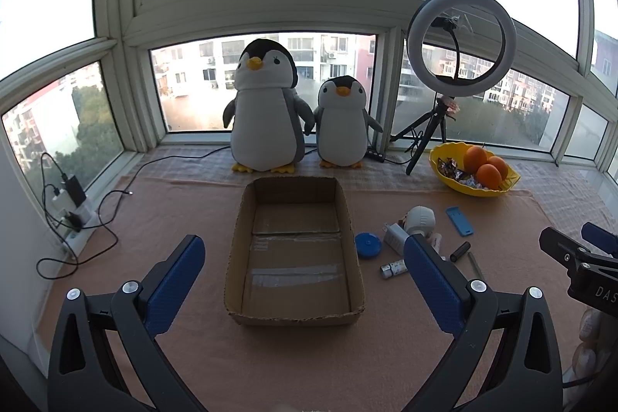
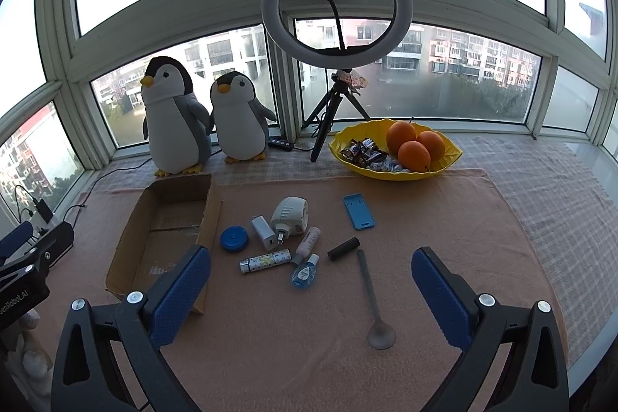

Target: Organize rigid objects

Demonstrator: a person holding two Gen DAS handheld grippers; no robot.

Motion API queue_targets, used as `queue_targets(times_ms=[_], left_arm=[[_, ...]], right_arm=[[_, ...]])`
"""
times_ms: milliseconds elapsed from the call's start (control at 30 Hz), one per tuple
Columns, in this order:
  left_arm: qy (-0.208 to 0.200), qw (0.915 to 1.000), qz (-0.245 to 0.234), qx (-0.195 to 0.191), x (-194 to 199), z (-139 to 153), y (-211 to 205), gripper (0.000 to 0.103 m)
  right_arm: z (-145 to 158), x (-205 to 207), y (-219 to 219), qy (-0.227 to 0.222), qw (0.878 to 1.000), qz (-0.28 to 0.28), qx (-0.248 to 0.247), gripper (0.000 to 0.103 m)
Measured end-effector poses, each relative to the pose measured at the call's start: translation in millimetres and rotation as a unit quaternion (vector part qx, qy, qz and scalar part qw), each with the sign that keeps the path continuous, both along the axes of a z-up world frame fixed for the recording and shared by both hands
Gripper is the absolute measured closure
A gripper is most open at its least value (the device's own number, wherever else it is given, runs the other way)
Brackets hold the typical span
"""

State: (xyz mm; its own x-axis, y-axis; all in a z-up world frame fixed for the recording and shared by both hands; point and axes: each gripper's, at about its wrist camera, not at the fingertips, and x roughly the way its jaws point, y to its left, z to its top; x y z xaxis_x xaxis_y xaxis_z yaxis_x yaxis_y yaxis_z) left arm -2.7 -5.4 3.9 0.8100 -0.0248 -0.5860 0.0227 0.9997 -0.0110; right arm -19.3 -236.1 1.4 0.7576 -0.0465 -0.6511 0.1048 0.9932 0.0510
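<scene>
- Left tongs [image 1: 305, 280]: open, empty, hovering above cardboard box [image 1: 294, 250].
- Right tongs [image 2: 311, 290]: open, empty, above pink cloth [image 2: 444, 238].
- Right of box: blue disc [image 2: 233, 238], white charger [image 2: 263, 232], grey spoon [image 2: 372, 300], black cylinder [image 2: 343, 248], blue phone stand [image 2: 359, 211].

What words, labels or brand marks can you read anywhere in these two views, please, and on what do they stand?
"DAS", cut off by the frame edge: on the right gripper.
"enRobot.AI", its start cut off: on the left gripper.
Print on the small bottles, tube and sweet wrappers: too small to read.
</scene>
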Motion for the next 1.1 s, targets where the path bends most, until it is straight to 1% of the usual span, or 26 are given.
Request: queue_targets(times_ms=[633, 1100], left_arm=[[0.003, 1.0, 0.0, 0.0, 1, -2, -1, 0.0], [0.027, 0.9995, 0.012, 0.007, 13, -23, 8, 0.0]], right_arm=[[-2, 2, 1, 0.003, 1.0, 0.001, 0.002, 0.0], [-9, 9, -1, 0.017, 1.0, 0.003, 0.01, 0.0]])
